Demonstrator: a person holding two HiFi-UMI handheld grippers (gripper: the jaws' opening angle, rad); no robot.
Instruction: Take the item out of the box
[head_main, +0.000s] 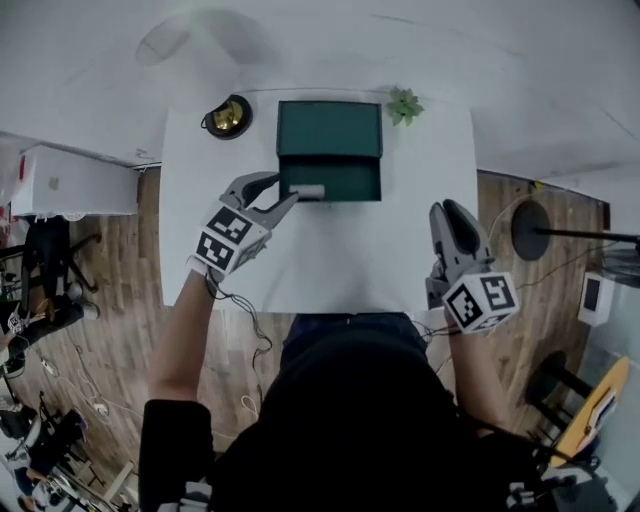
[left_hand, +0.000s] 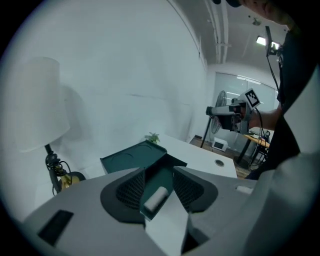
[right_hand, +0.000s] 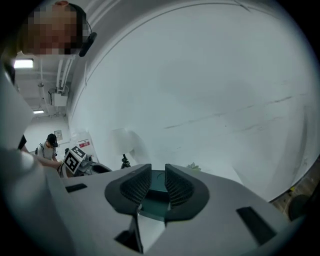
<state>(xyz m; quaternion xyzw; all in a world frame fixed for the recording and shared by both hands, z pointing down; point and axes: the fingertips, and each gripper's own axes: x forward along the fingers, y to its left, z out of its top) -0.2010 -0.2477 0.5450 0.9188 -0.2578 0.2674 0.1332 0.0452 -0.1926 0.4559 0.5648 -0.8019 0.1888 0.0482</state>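
A dark green box (head_main: 345, 180) stands open at the back middle of the white table (head_main: 330, 260), its lid (head_main: 330, 128) folded away from me. My left gripper (head_main: 288, 187) is at the box's front left corner. Its pads are shut on a small white cylinder (head_main: 310, 191), which hangs over the box's front edge. In the left gripper view the cylinder (left_hand: 156, 198) lies between the jaws, with the box (left_hand: 135, 159) behind it. My right gripper (head_main: 452, 208) hovers over the table's right edge, away from the box. Its jaws stand a narrow gap apart with nothing between them.
A brass and black lamp base (head_main: 229, 116) sits at the table's back left corner and a small green plant (head_main: 404, 104) at the back right. A white case (head_main: 70, 182) lies on the floor to the left, and a round stand base (head_main: 530, 228) is at the right.
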